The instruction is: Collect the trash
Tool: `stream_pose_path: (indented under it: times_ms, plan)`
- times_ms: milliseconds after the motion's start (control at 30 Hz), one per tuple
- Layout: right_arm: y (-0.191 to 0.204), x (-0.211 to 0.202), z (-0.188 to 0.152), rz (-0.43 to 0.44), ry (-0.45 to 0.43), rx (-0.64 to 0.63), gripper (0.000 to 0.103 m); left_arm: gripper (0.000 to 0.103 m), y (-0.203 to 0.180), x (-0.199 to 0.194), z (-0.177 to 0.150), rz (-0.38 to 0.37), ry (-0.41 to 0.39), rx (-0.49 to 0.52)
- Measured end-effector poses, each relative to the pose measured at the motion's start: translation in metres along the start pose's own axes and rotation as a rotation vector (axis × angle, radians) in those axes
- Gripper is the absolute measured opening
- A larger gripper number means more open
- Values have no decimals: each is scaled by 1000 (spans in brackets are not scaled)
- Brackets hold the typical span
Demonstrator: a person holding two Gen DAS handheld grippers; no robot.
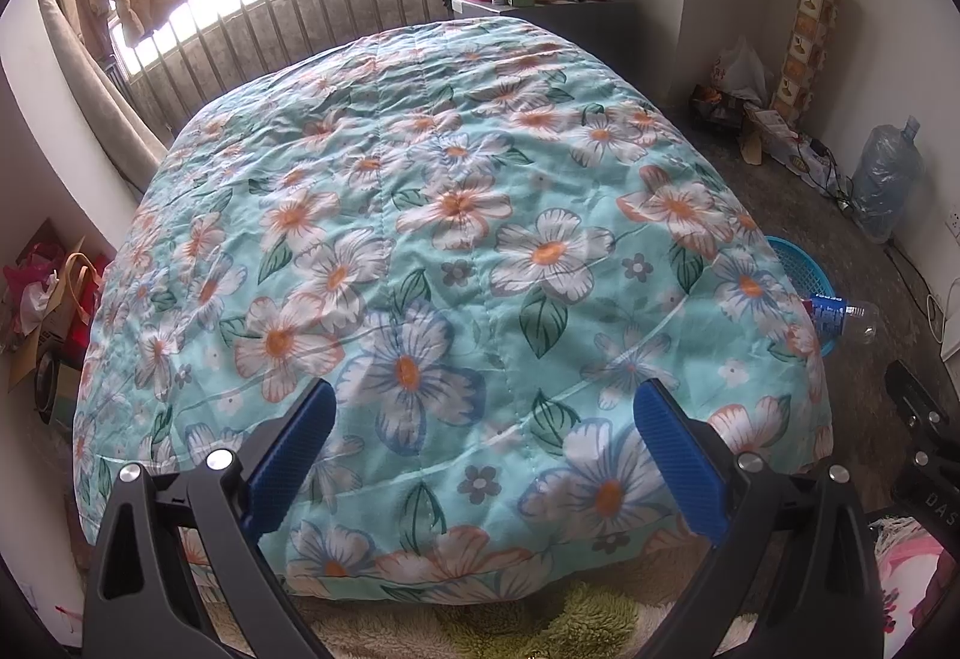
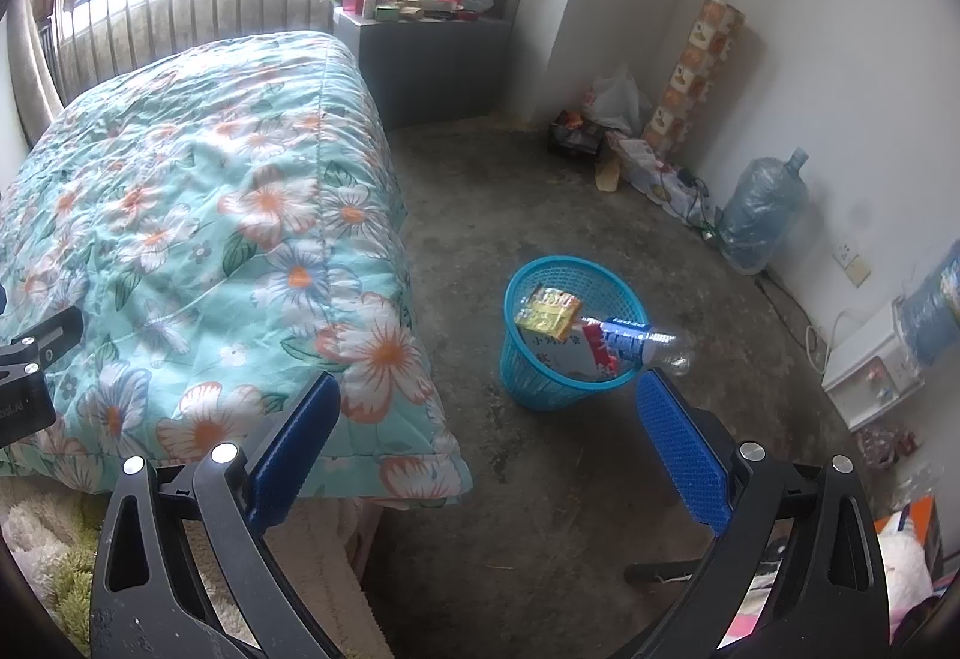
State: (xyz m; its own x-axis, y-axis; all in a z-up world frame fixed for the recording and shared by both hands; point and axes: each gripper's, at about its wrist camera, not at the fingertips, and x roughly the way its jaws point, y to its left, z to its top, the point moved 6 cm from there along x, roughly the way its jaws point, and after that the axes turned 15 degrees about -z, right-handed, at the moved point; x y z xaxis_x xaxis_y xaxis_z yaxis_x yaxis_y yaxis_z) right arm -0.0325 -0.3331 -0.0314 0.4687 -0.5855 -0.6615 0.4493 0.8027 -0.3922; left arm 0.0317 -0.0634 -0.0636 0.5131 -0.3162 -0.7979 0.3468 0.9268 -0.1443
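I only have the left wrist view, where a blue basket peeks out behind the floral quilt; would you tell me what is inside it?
Observer: The blue mesh plastic basket holds a yellow snack packet and a white printed carton.
Operator: Is the clear plastic bottle fully inside?
Observer: No, the clear plastic bottle with the blue label lies across the rim, its neck sticking out past the edge.
Operator: Is the right gripper holding anything?
Observer: No, the right gripper is open and empty, above bare concrete floor near the basket.
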Motion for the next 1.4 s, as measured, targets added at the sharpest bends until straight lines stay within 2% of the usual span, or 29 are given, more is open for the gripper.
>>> stream_pose_path:
  times_ms: [1400]
  plan:
    - [1, -13, -4, -28, -10, 10, 95, 98, 3, 2, -2, -22, 19, -1]
